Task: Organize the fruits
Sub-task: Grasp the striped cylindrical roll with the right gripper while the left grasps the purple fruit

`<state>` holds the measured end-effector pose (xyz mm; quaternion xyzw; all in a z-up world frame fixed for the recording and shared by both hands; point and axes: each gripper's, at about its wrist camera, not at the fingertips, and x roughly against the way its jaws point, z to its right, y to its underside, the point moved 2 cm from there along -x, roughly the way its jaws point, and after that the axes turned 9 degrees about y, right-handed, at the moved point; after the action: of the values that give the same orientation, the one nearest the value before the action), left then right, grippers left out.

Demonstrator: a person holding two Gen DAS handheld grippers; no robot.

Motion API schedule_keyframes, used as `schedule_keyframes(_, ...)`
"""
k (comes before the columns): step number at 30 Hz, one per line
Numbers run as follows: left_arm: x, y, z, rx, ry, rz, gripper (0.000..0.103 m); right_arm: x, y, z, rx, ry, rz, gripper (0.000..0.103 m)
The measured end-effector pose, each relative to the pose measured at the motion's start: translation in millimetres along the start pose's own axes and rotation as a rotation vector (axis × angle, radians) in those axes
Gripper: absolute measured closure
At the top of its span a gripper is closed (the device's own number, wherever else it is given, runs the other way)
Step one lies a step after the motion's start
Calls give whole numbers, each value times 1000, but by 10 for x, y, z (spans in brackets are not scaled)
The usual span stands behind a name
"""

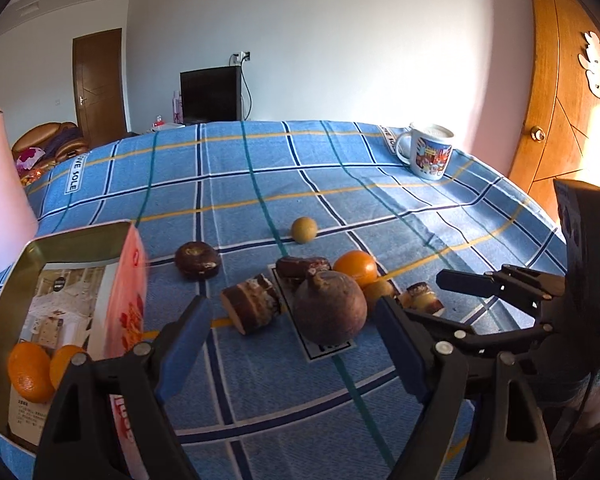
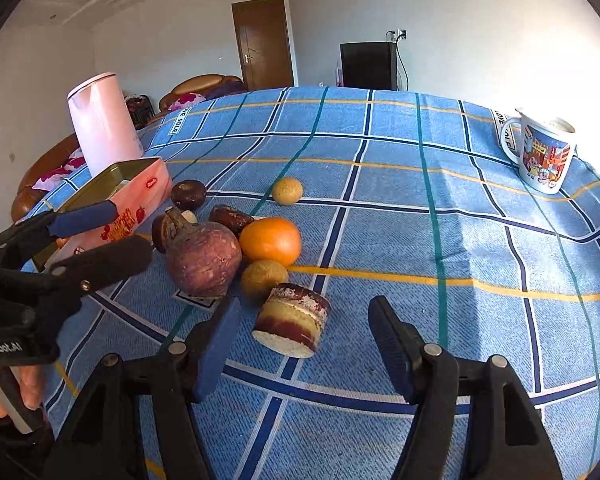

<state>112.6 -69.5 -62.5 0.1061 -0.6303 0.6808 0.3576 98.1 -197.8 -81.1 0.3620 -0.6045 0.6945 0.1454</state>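
Pink kettle (image 2: 102,124) and printed mug (image 2: 542,156) well apart on a blue checked tablecloth (image 2: 440,240)

Daylight came in strongly from the right, blowing out the wall beside the mug (image 2: 542,156) in the right wrist view and the wooden door (image 1: 560,92) in the left. The tablecloth (image 2: 420,220) carried soft, broad shadows. Both views were sharp at centre, heavily curved by fisheye, with black vignetting in the corners and slight blur at the rims

Bare cloth (image 2: 440,360) lies right of the fruit cluster; tin (image 1: 124,280) blocks left.
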Motion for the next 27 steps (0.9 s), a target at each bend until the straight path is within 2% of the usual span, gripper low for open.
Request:
schedule_keyframes(1, -32, 6, 18, -1, 13, -11, 23, -1, 10, -11, 7, -1, -3, 40)
schedule_keyframes(2, -69, 10, 41, -4, 26, -24, 26, -17, 13, -18, 13, -5, -10, 49)
schedule_keyframes(4, -141, 12, 74, 0, 40, -45, 28, -56, 25, -29, 17, -25, -33, 58)
schedule_keyframes(5, -168, 8, 81, 7, 55, -55, 33, -70, 34, -16, 14, -38, -38, 60)
schedule_keyframes(9, -238, -16, 88, 22, 73, -81, 38, -41, 46, 9, -5, -41, -23, 60)
schedule_keyframes(11, -271, -22, 86, 23, 75, -94, 46, -1, 42, 29, -19, -33, 0, 60)
schedule_keyframes(15, -345, -26, 100, 24, 78, -119, 50, 66, 42, 95, -55, -6, 37, 60)
schedule_keyframes(20, -458, -28, 83, 38, 76, -159, 51, 73, 33, 97, -59, 4, 47, 60)
schedule_keyframes(27, -363, -37, 3, 81, 112, -114, 51, 162, 43, 78, -55, 18, 105, 60)
